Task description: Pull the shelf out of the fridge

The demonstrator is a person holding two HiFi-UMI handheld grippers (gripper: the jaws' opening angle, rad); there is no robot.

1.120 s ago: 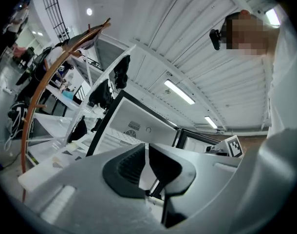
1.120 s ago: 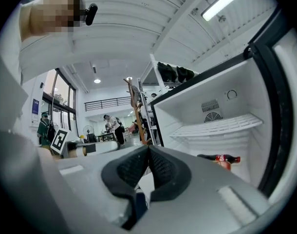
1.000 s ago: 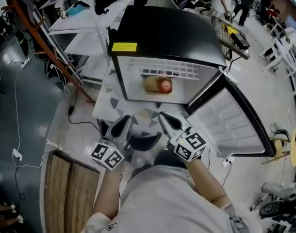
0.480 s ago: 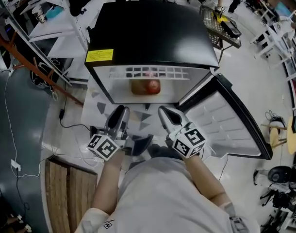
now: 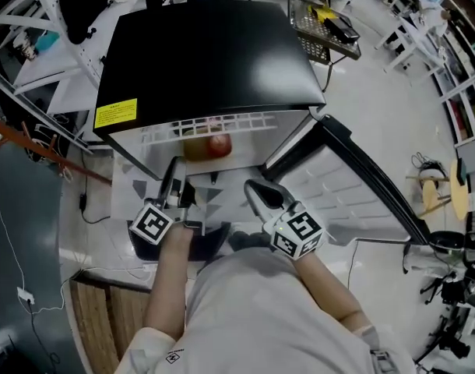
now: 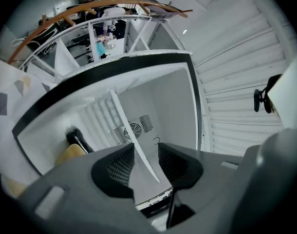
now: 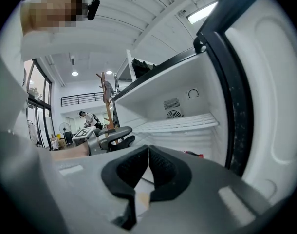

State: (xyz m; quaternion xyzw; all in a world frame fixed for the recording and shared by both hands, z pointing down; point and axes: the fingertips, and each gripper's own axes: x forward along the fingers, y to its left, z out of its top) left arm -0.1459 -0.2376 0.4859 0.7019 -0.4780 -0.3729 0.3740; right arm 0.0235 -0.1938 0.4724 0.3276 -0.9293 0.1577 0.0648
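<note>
One black fridge with one door. Inside, one white shelf and one reddish item. Two grippers: left gripper, right gripper.

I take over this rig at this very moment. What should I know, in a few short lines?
Left gripper: fingers opening, front edge of the shelf between them, not clamped.
Right gripper: shut, empty, before the fridge.
Shelf: inside the fridge, not pulled out.
Done: door open, left gripper placed.
Left: close on the edge, pull the shelf out.
</note>
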